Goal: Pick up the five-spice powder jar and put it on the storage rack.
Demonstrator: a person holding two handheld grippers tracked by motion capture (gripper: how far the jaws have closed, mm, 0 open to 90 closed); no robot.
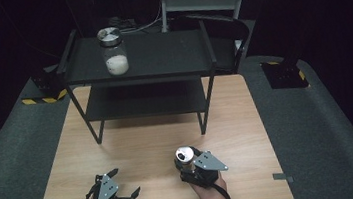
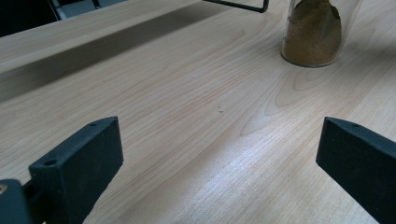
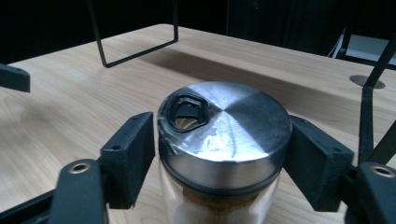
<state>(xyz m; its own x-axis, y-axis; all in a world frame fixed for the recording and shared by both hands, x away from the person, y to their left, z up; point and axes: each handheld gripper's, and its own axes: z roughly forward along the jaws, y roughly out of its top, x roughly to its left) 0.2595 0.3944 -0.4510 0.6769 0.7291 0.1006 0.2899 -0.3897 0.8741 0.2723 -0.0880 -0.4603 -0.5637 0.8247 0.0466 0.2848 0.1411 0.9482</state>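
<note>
A glass jar of brown powder (image 1: 185, 155) with a brushed metal lid stands on the wooden table (image 1: 140, 149) near its front edge. My right gripper (image 1: 188, 165) is shut on it. In the right gripper view both black jaws press against the sides of the jar's lid (image 3: 224, 135), which has a small pouring hole. My left gripper (image 1: 125, 182) rests low over the table to the left, open, with bare wood between its fingers (image 2: 79, 163). The left gripper view has the jar (image 2: 312, 37) farther off at upper right.
A black two-tier metal rack (image 1: 169, 55) stands across the back half of the table. On its top shelf, at the left, sits a second glass jar holding white powder (image 1: 114, 54). The rack's thin legs (image 3: 135, 51) reach the table ahead of my right gripper.
</note>
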